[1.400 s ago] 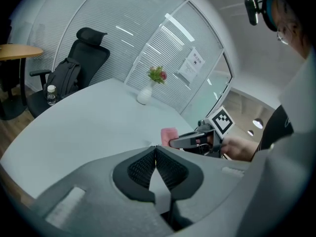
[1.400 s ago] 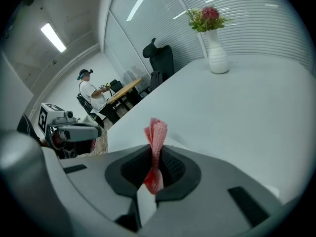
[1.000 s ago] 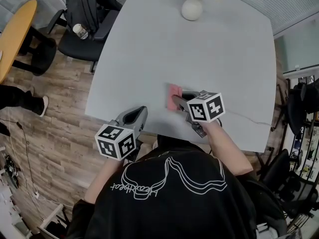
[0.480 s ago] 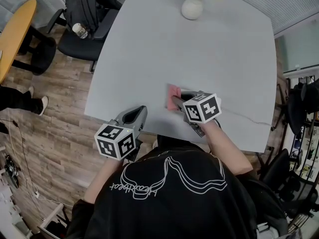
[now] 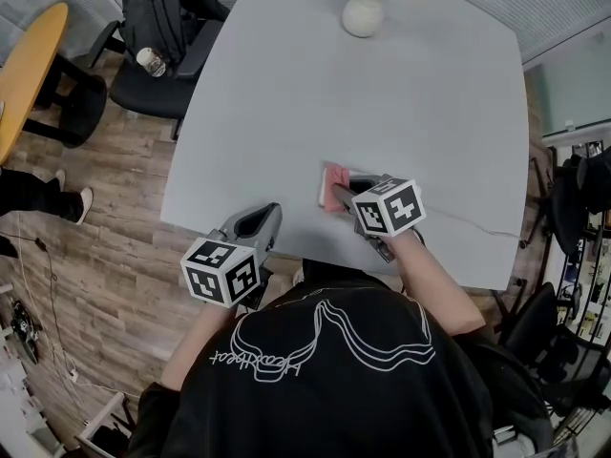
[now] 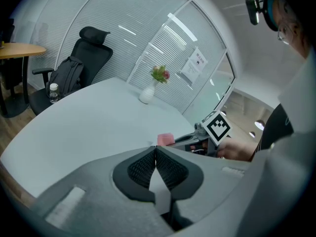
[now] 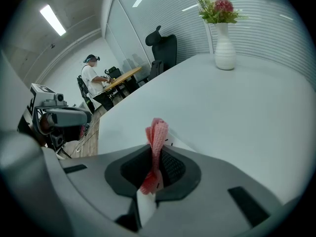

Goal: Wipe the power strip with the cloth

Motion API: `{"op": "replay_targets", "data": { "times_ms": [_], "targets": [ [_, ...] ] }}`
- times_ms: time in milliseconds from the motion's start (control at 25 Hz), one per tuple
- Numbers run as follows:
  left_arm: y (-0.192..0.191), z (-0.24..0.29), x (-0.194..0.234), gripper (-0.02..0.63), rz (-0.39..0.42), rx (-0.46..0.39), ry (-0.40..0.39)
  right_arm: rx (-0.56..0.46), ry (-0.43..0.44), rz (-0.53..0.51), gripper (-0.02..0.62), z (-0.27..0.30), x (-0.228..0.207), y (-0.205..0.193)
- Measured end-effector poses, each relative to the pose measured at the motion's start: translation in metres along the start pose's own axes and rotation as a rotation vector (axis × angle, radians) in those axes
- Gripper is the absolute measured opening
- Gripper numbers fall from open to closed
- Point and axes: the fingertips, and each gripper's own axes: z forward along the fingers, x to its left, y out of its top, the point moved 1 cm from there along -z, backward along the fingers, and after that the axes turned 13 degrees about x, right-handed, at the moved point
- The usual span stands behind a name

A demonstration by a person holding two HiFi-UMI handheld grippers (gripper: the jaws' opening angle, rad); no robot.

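My right gripper [image 5: 336, 196] is shut on a folded pink cloth [image 5: 334, 178], held low over a white power strip [image 5: 323, 188] that lies on the grey table [image 5: 382, 103]. Only the strip's left edge shows past the cloth. In the right gripper view the cloth [image 7: 156, 135] stands pinched upright between the pads of my right gripper [image 7: 155, 157], with the strip [image 7: 174, 143] just beyond them. My left gripper [image 5: 268, 212] hovers at the table's near edge, shut and empty; its pads [image 6: 146, 165] meet. From there I see the cloth [image 6: 165, 138].
A white vase with flowers [image 5: 366, 11] stands at the table's far edge. A thin cable [image 5: 474, 223] runs right from the strip. Left of the table are a black chair with a backpack [image 5: 156, 17], a bottle [image 5: 150, 60], and a wooden table [image 5: 27, 60].
The right gripper with the cloth has slid a little to the left along the strip. The left gripper has stayed where it was.
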Motion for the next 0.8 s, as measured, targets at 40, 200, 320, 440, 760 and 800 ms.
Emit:
{"op": "replay_targets", "data": {
  "times_ms": [40, 200, 320, 440, 760, 800],
  "targets": [
    [0.000, 0.001, -0.001, 0.014, 0.002, 0.001, -0.001, 0.000, -0.003, 0.003, 0.044, -0.001, -0.002, -0.002],
    [0.000, 0.004, -0.004, 0.014, 0.013, 0.006, -0.008, -0.002, -0.014, 0.025, 0.044, -0.007, -0.011, -0.011],
    [0.001, 0.007, -0.008, 0.014, 0.021, 0.013, -0.013, -0.008, -0.031, 0.042, 0.044, -0.014, -0.019, -0.016],
    [0.001, 0.011, -0.014, 0.014, 0.031, 0.021, -0.022, -0.013, -0.033, 0.066, 0.044, -0.019, -0.026, -0.025],
    [0.001, 0.021, -0.025, 0.014, 0.055, 0.037, -0.041, -0.033, -0.047, 0.125, 0.046, -0.032, -0.045, -0.045],
    [0.001, 0.022, -0.027, 0.014, 0.059, 0.040, -0.044, -0.037, -0.054, 0.132, 0.045, -0.034, -0.047, -0.047]
  ]
}}
